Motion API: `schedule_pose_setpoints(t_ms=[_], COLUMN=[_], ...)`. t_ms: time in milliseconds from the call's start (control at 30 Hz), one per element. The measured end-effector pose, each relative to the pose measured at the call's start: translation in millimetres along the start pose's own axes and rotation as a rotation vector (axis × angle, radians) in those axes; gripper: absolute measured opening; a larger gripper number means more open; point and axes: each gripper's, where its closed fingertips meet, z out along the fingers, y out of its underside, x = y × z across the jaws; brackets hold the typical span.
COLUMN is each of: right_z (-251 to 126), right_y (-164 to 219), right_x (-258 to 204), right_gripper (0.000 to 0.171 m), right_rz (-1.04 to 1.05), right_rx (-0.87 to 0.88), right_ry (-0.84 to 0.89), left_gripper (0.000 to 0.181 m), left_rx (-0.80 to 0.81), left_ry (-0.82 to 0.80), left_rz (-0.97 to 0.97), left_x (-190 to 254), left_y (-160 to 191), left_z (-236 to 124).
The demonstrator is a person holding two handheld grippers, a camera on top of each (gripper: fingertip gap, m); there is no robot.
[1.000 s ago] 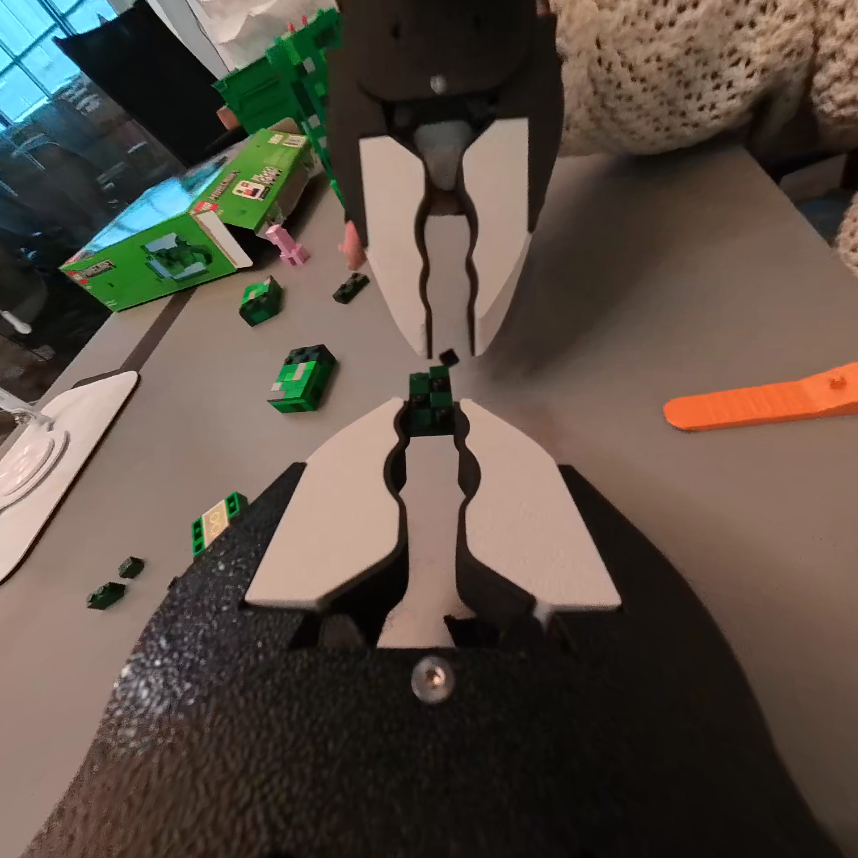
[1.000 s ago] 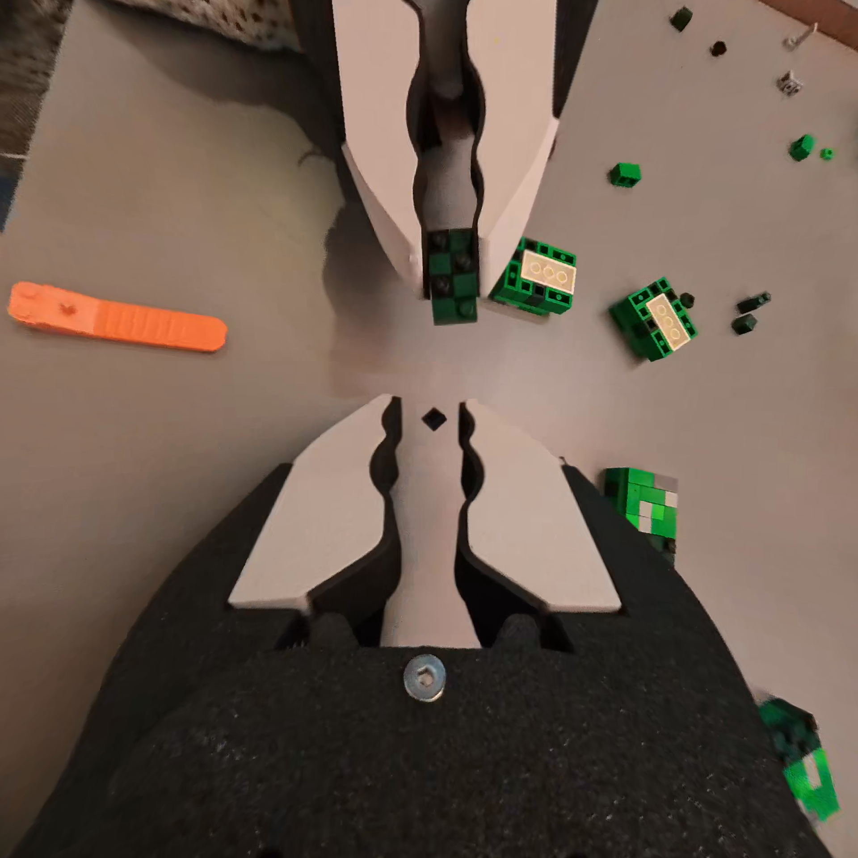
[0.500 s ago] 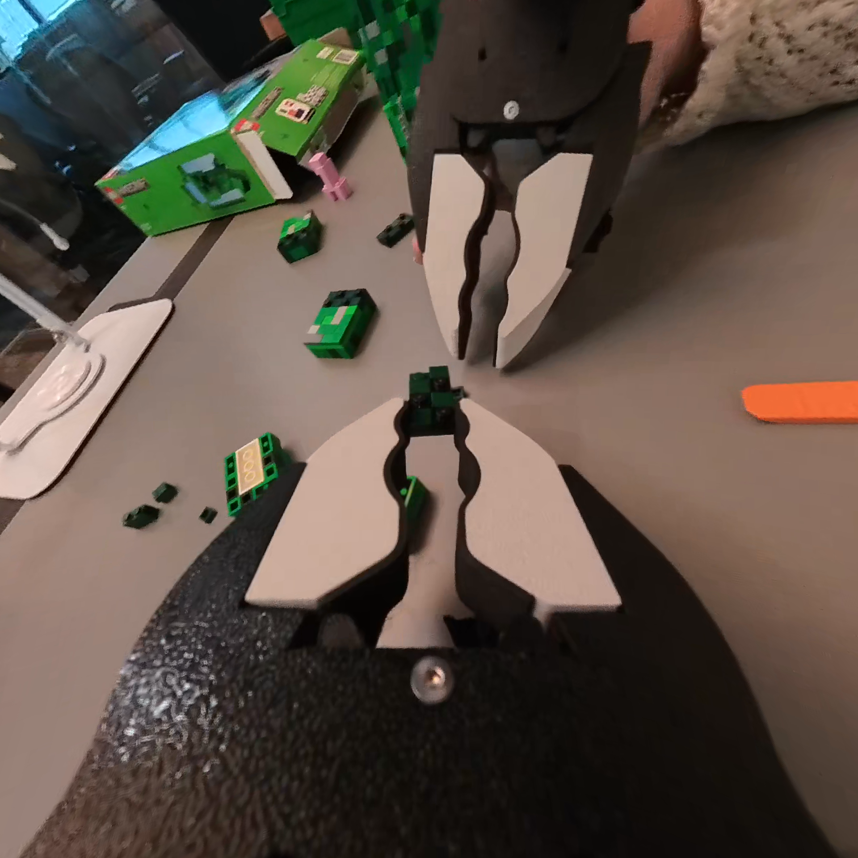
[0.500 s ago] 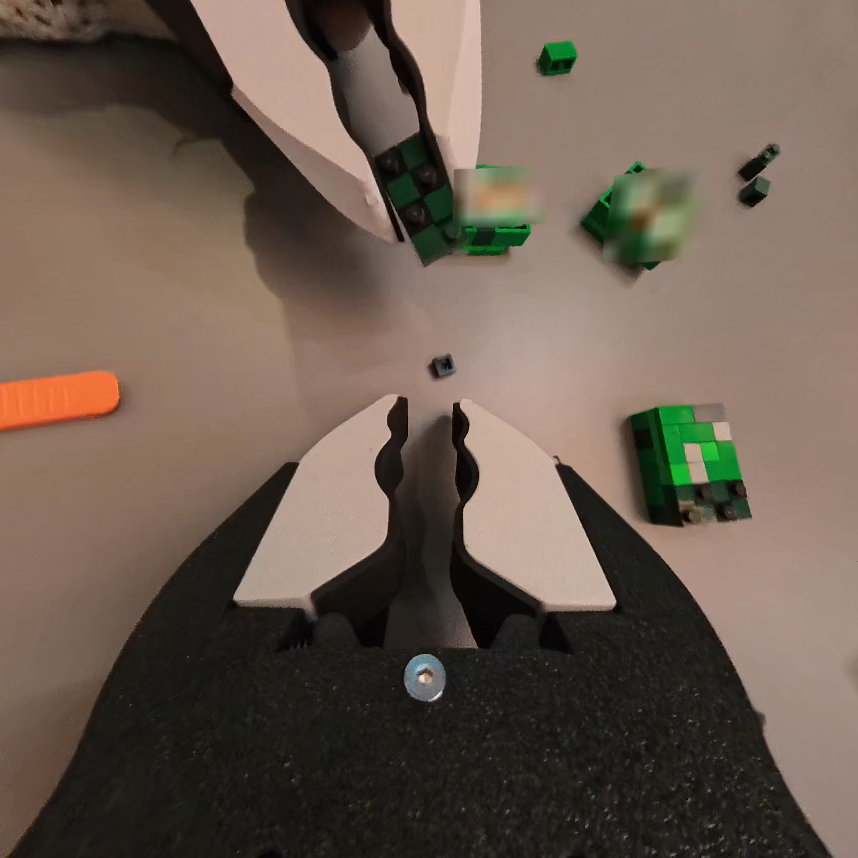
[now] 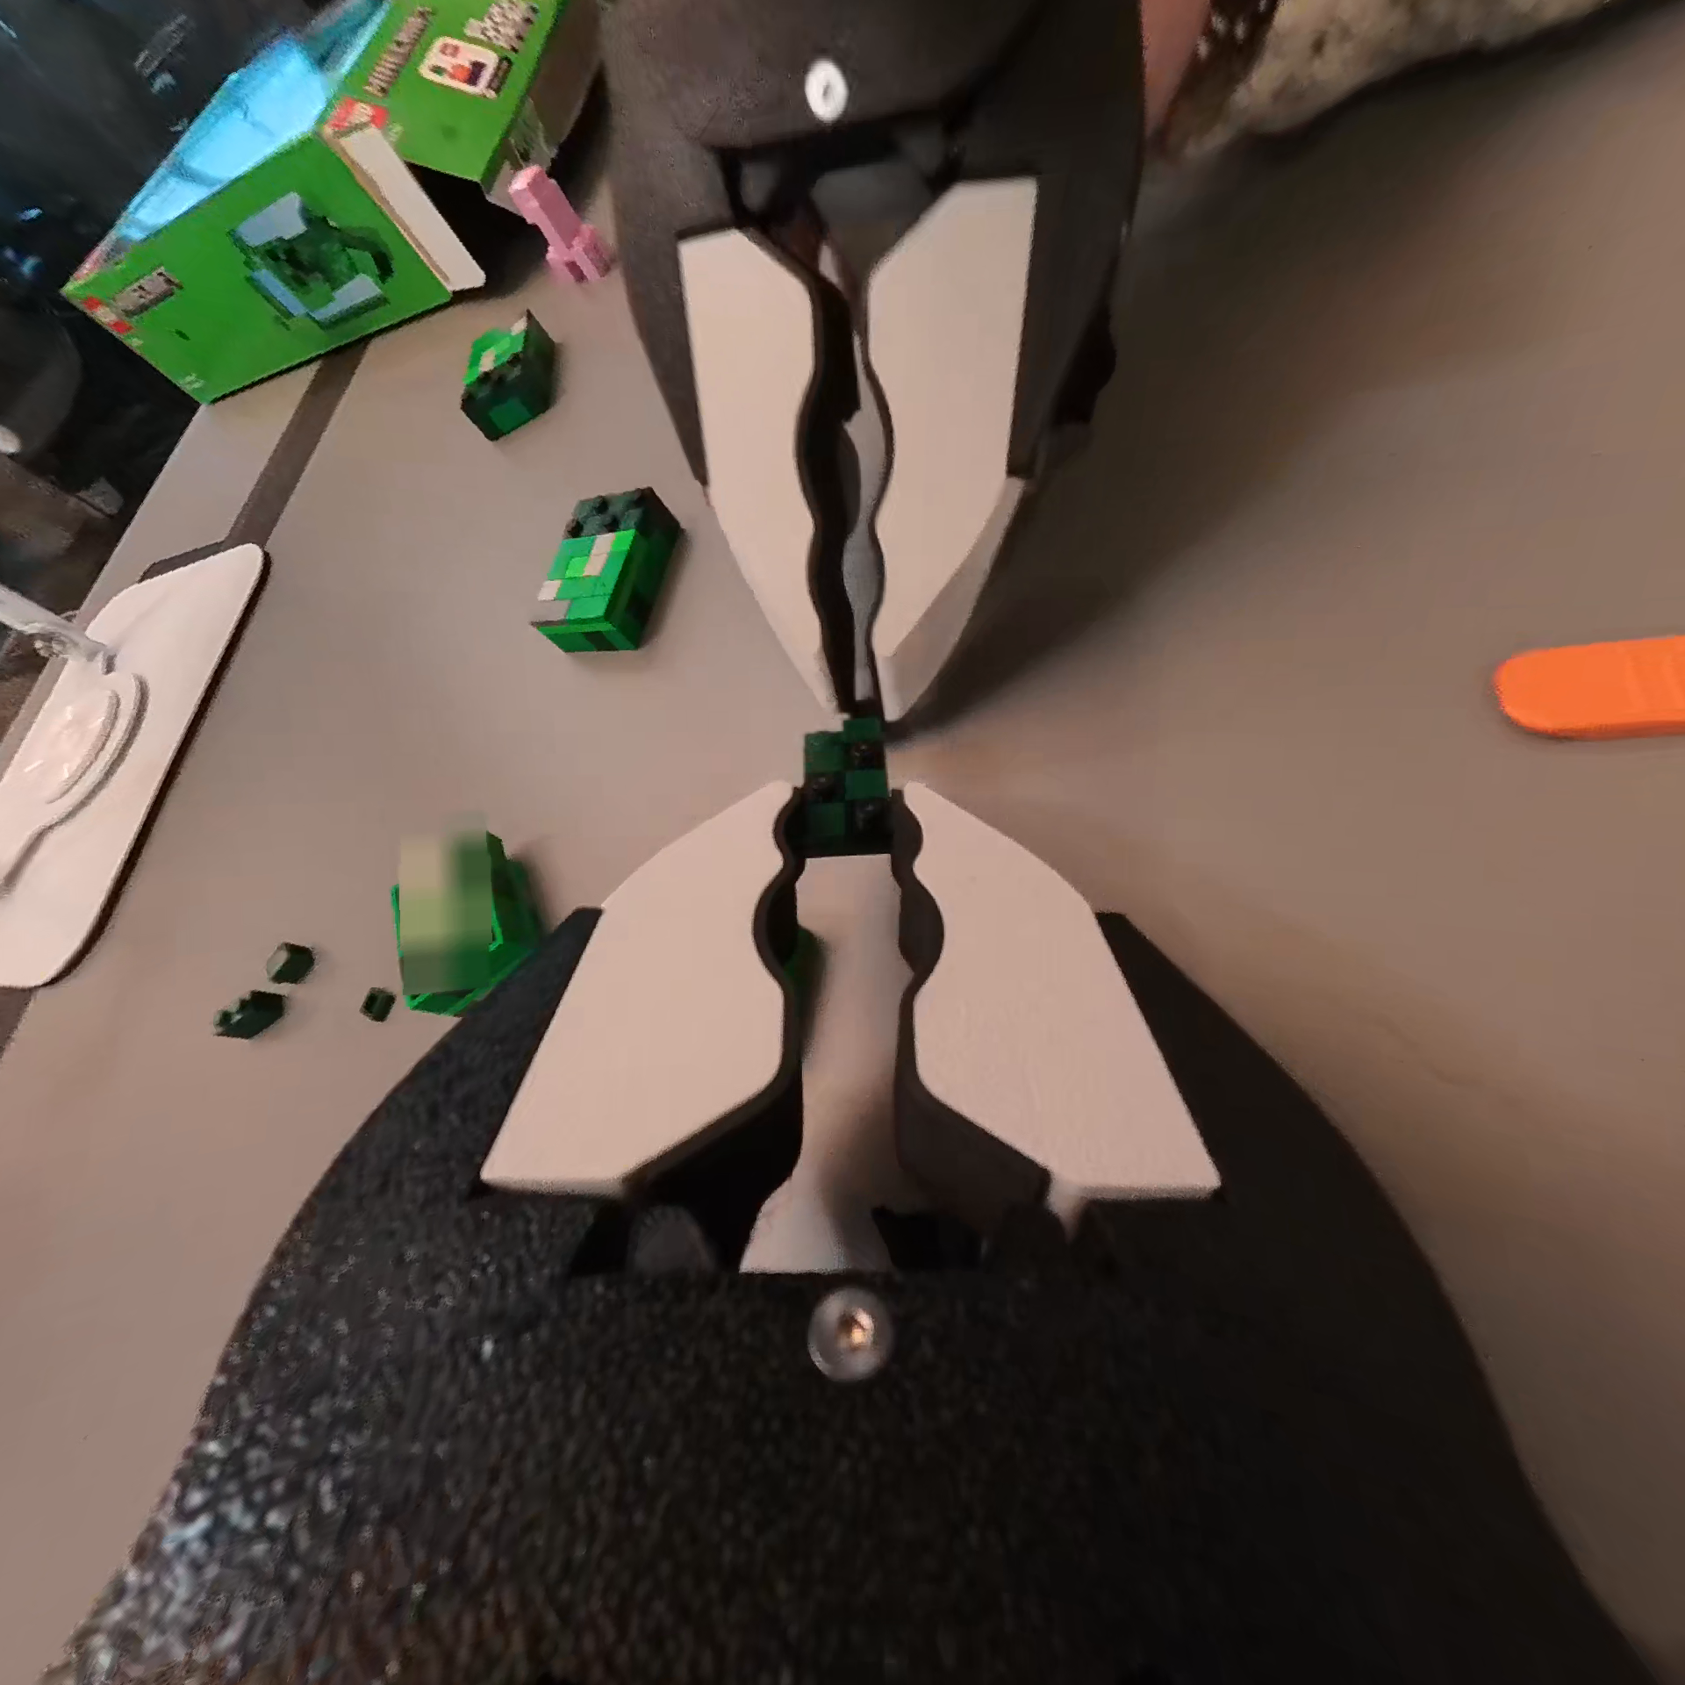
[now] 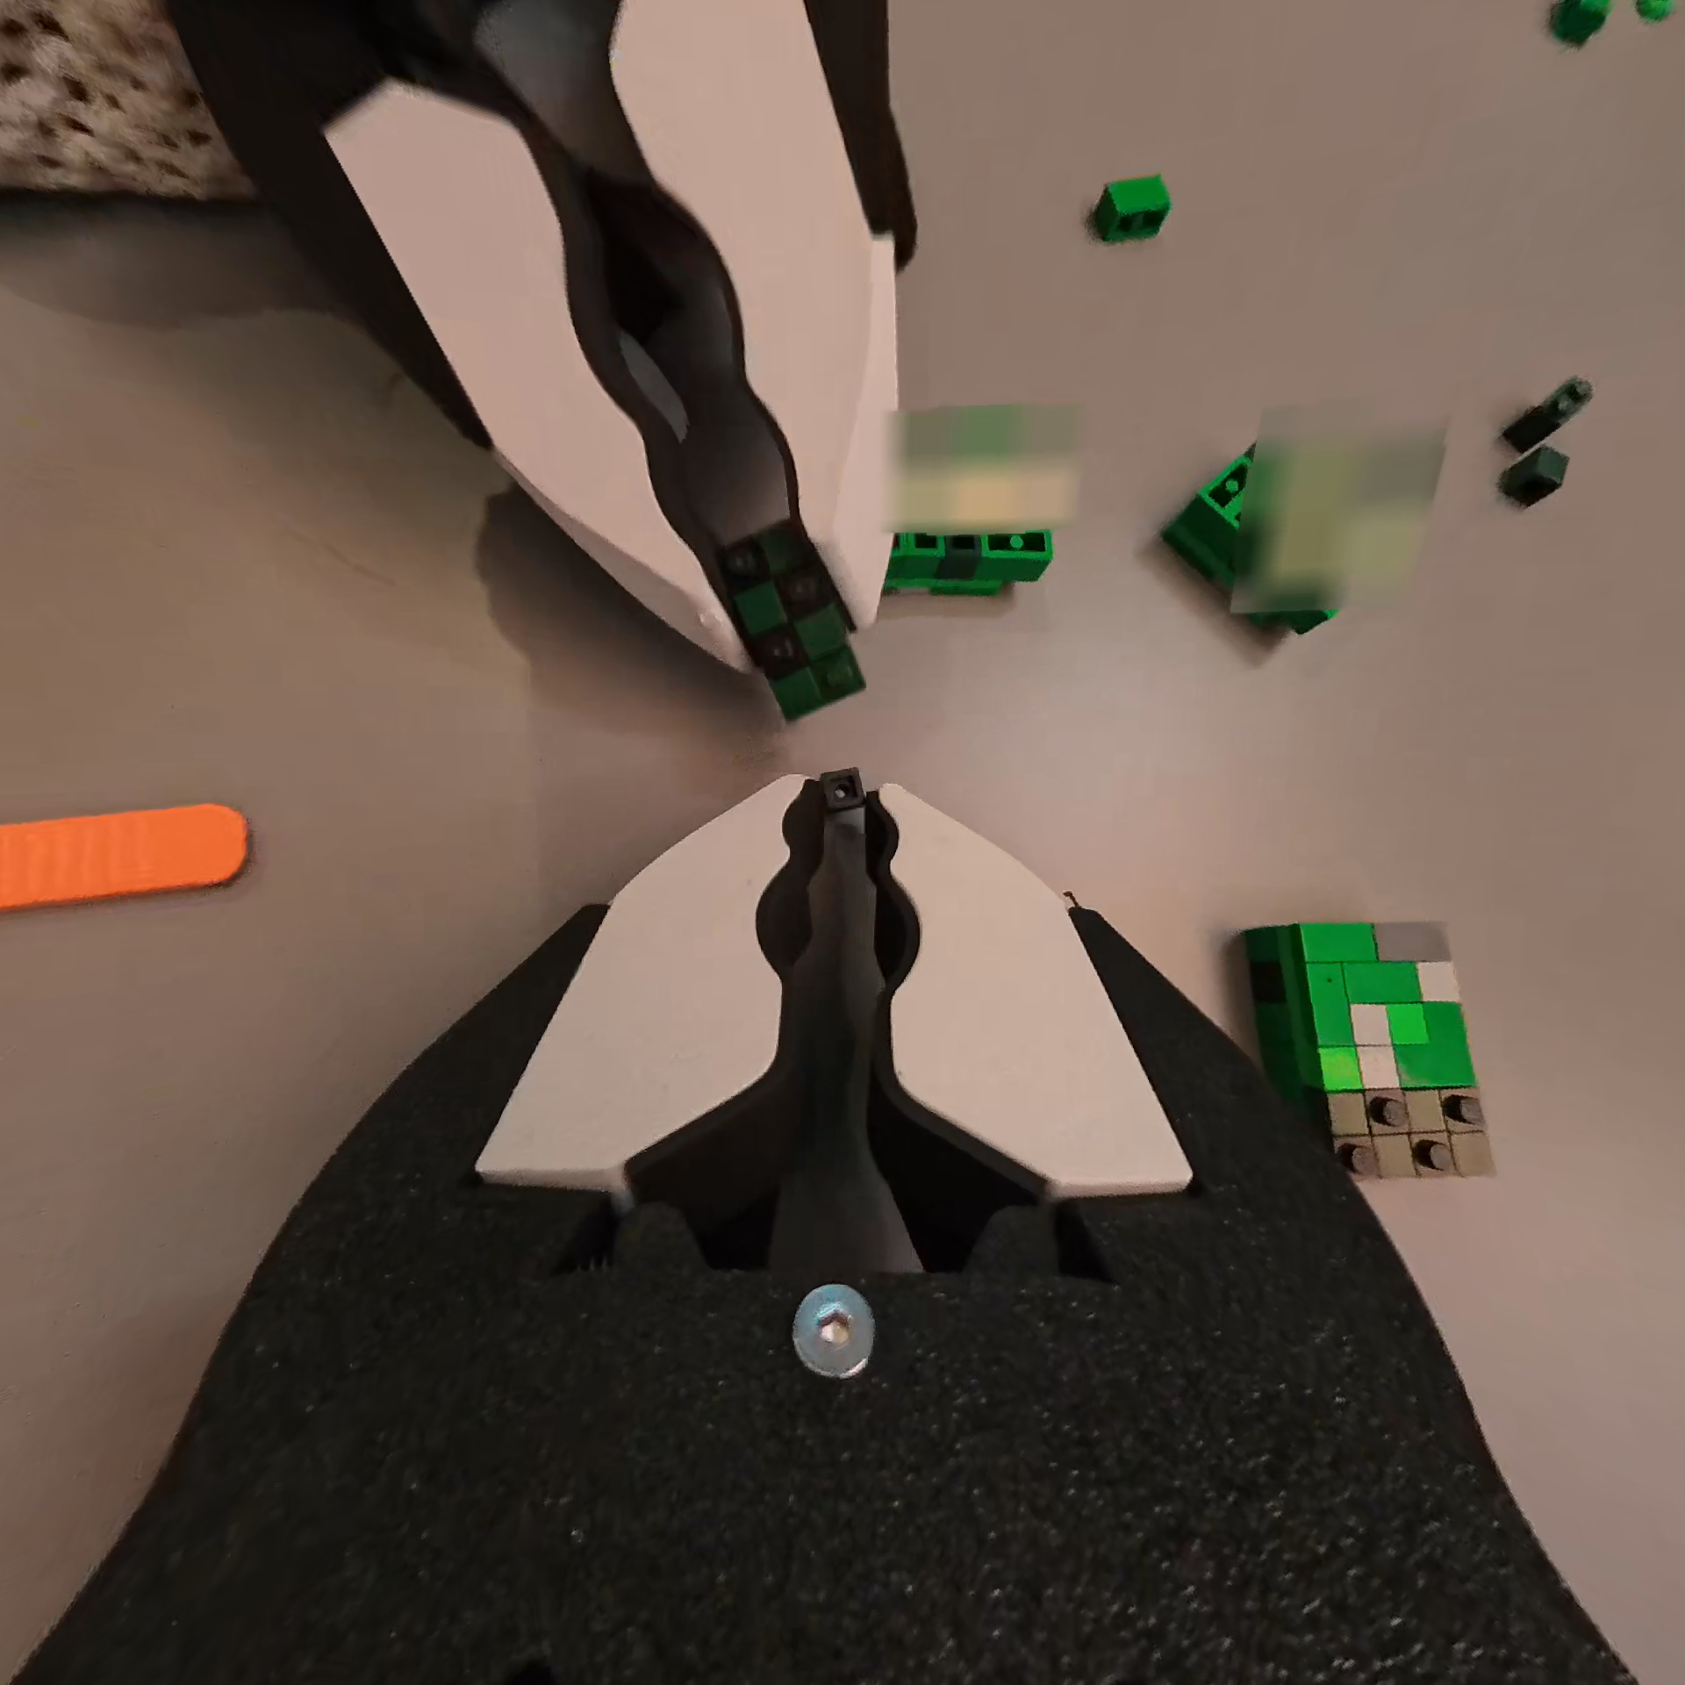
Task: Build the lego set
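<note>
My left gripper (image 5: 844, 802) is shut on a small green-and-black checkered lego assembly (image 5: 846, 789), held above the grey table (image 5: 1276, 729). It also shows in the right wrist view (image 6: 802, 638) at the upper middle. My right gripper (image 6: 841, 791) is shut on a tiny black lego piece (image 6: 841, 788) at its fingertips. In the left wrist view the right gripper (image 5: 857, 707) points down with its tips right at the far end of the assembly. The black piece is hidden there.
An orange brick separator (image 5: 1596, 684) lies at the right. Green lego blocks (image 5: 606, 570) (image 6: 1359, 1030), small loose pieces (image 5: 264, 994), a pink figure (image 5: 561, 223) and a green set box (image 5: 273, 246) lie at the left. A white pad (image 5: 118, 729) sits at the table's left edge. Only a small space, under 4 cm, lies between the two pairs of fingers.
The tiny black piece lay loose on the table; now my right gripper has closed on it and moved to the assembly. The left gripper kept its hold and came closer.
</note>
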Motion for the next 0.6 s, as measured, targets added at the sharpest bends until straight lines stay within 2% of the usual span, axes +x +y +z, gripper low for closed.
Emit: schedule_pose_setpoints(t_ms=[167,400,600], right_z=[-6,-11,-17], right_y=[-8,-17,0], right_x=[-8,-14,-13], right_gripper=[0.008,0.008,0.008], right_rz=[-0.037,-0.041,-0.096], right_rx=[0.010,0.043,-0.083], right_ry=[-0.015,-0.030,-0.044], left_gripper=[0.017,0.017,0.017], left_rx=[0.017,-0.019,-0.022], left_ry=[-0.035,0.010,-0.009], left_rz=[0.038,0.086,0.070], left_x=[-1,10,5], left_y=[-6,-3,-1], left_z=[0,5,3])
